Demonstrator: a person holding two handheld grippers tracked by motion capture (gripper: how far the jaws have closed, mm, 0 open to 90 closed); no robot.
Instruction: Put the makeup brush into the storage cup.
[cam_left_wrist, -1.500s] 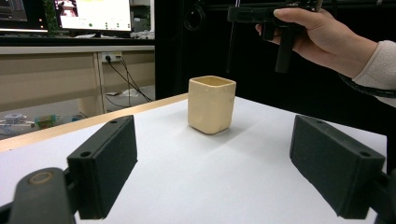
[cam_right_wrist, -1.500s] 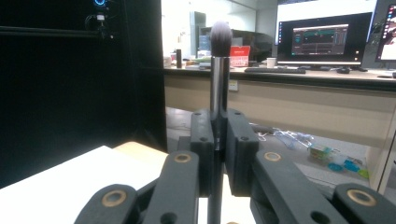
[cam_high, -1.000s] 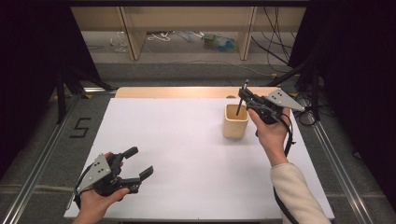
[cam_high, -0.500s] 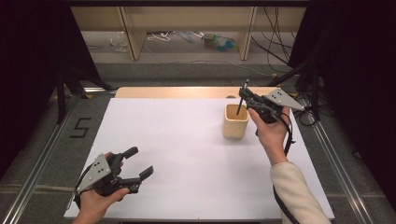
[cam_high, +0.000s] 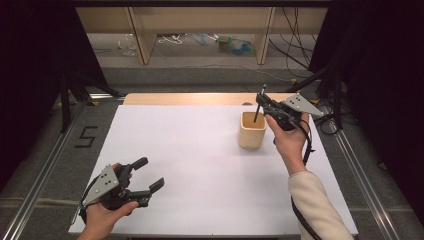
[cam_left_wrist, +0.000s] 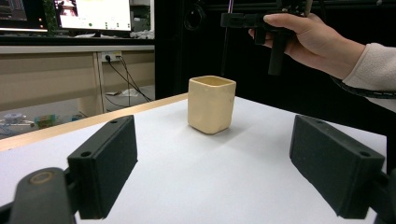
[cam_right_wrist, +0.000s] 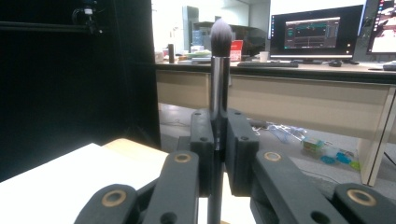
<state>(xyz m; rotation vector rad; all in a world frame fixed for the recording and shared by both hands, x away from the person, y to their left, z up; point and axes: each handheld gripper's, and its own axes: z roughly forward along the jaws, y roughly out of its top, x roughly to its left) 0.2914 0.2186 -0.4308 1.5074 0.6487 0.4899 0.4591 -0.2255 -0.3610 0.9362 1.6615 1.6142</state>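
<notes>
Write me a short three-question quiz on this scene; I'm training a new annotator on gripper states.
1. True or false: the left gripper is open and holds nothing.
2. What does the right gripper clamp? A) a pen B) a makeup brush C) a spoon
3. Fill in: the brush's handle end points down towards the cream ____ on the white table.

Key: 1 true; 2 B; 3 cup.

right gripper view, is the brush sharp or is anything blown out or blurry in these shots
Right gripper view: the brush is fairly sharp between the shut jaws, while the window behind its tip is blown out. Left gripper view: the near jaws look soft, the cup is crisp with a faint shadow. High view: evenly lit table, dark surroundings.
</notes>
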